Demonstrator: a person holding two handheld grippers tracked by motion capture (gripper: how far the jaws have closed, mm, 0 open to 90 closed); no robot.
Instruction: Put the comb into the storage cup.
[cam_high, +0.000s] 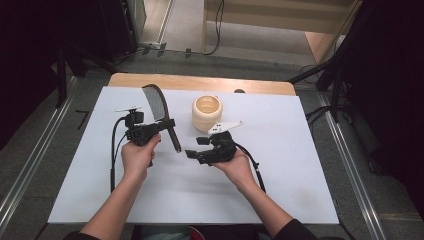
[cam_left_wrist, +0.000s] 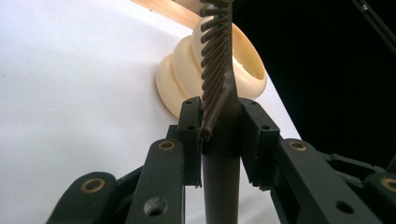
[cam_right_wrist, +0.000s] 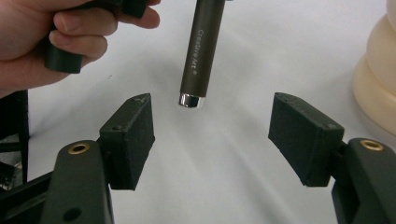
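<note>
A dark slotted spatula (cam_high: 155, 103) is held above the white table, its perforated head up and its round handle (cam_high: 173, 136) slanting down to the right. My left gripper (cam_high: 167, 123) is shut on it where head meets handle; in the left gripper view both pads of that gripper (cam_left_wrist: 219, 135) press the spatula (cam_left_wrist: 215, 56). My right gripper (cam_high: 196, 148) is open just right of the handle's end. In the right gripper view the handle's silver-capped tip (cam_right_wrist: 192, 99) hangs just beyond the right gripper (cam_right_wrist: 212, 135), touching neither pad.
A cream ribbed pot (cam_high: 207, 113) stands upright behind the grippers, also at the pot (cam_left_wrist: 177, 79) and the pot (cam_right_wrist: 373, 88). The white sheet (cam_high: 280, 165) covers a wooden table (cam_high: 200, 81). Dark floor, rails and cables surround it.
</note>
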